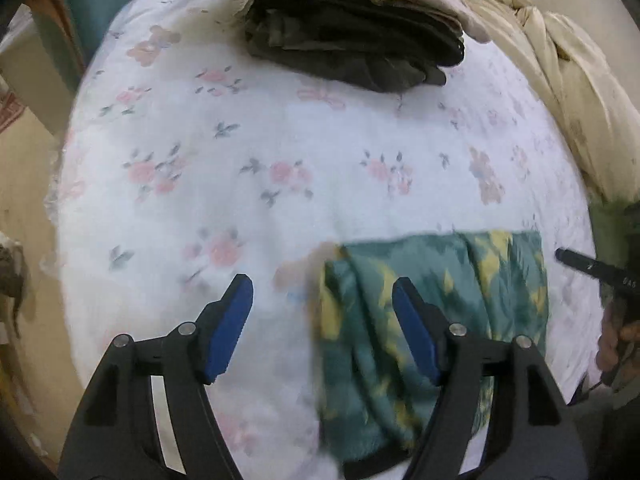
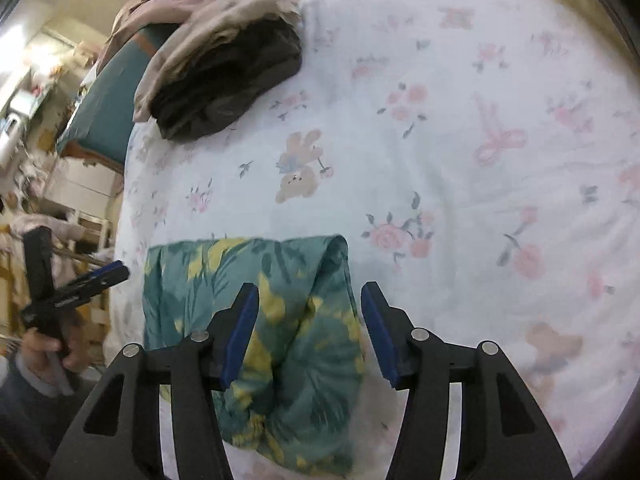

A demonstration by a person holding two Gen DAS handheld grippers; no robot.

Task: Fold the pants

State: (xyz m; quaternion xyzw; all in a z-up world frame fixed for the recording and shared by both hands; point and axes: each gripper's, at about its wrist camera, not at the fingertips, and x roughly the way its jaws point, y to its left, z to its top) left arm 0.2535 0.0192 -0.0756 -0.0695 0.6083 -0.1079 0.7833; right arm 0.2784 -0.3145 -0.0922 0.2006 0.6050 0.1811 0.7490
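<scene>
The green and yellow patterned pants [image 1: 432,312] lie folded into a compact rectangle on the white floral bed sheet [image 1: 240,140], near the front edge. They also show in the right wrist view [image 2: 264,320]. My left gripper [image 1: 322,326] is open and empty above the pants' left edge. My right gripper [image 2: 310,334] is open and empty above the pants' right part. The left gripper also shows at the far left of the right wrist view [image 2: 100,276], held in a hand. The right gripper's tip shows at the right edge of the left wrist view [image 1: 588,268].
A pile of folded dark and beige clothes [image 1: 352,36] lies at the far side of the bed, also in the right wrist view [image 2: 224,68]. A cream quilt [image 1: 568,80] is bunched at the right. Furniture and clutter [image 2: 48,152] stand beyond the bed's left edge.
</scene>
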